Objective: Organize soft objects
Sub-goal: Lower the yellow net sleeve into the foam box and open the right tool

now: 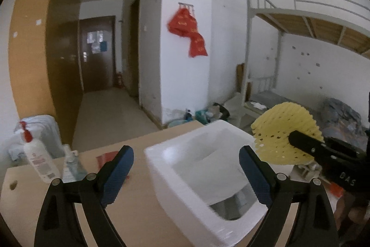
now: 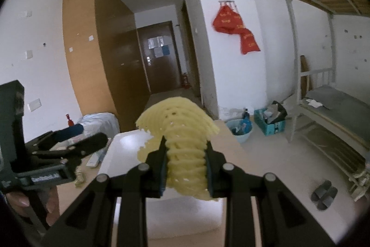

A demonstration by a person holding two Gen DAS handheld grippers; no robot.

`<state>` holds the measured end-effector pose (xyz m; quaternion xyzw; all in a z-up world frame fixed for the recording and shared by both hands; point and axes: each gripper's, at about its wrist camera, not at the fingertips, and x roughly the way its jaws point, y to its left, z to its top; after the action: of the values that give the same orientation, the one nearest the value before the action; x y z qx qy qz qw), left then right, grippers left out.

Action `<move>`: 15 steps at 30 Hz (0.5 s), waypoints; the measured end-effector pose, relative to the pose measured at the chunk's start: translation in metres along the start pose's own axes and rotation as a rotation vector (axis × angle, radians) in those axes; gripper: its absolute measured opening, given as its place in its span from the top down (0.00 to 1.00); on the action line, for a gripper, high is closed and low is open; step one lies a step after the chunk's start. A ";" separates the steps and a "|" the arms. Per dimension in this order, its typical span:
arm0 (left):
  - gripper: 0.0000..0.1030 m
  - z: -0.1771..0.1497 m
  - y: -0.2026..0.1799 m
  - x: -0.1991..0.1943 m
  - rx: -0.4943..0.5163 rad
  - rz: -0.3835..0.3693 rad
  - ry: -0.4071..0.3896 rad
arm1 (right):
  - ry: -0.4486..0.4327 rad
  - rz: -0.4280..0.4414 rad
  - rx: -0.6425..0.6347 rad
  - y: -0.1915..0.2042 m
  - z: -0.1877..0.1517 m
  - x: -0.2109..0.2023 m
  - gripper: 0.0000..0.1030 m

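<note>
A white foam box (image 1: 208,168) stands on the wooden table (image 1: 138,212); it also shows under the right gripper (image 2: 129,149). My left gripper (image 1: 186,175) is open and empty, its jaws spread just above the box. My right gripper (image 2: 186,154) is shut on a yellow foam net sleeve (image 2: 182,138) and holds it in the air above the box. In the left wrist view the sleeve (image 1: 282,129) hangs to the right of the box, pinched by the right gripper (image 1: 300,140).
A lotion bottle (image 1: 38,159) and a clear bottle (image 1: 71,166) stand at the table's left. A red paper (image 1: 104,157) lies by them. A bunk bed (image 2: 328,108), a basin (image 2: 240,131) and slippers (image 2: 323,195) are on the floor side.
</note>
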<state>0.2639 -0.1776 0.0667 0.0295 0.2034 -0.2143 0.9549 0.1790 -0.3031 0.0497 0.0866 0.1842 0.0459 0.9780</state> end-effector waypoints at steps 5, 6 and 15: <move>0.09 0.000 0.025 -0.019 -0.037 0.073 -0.038 | 0.018 0.056 -0.015 0.005 0.004 0.019 0.70; 0.09 0.000 0.026 -0.021 -0.041 0.081 -0.040 | 0.026 0.069 -0.018 0.007 0.006 0.026 0.70; 0.05 -0.001 0.058 -0.043 -0.105 0.164 -0.086 | 0.069 0.117 -0.051 0.019 0.005 0.058 0.70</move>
<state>0.2529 -0.1079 0.0812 -0.0130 0.1700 -0.1255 0.9773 0.2336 -0.2780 0.0372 0.0708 0.2111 0.1108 0.9686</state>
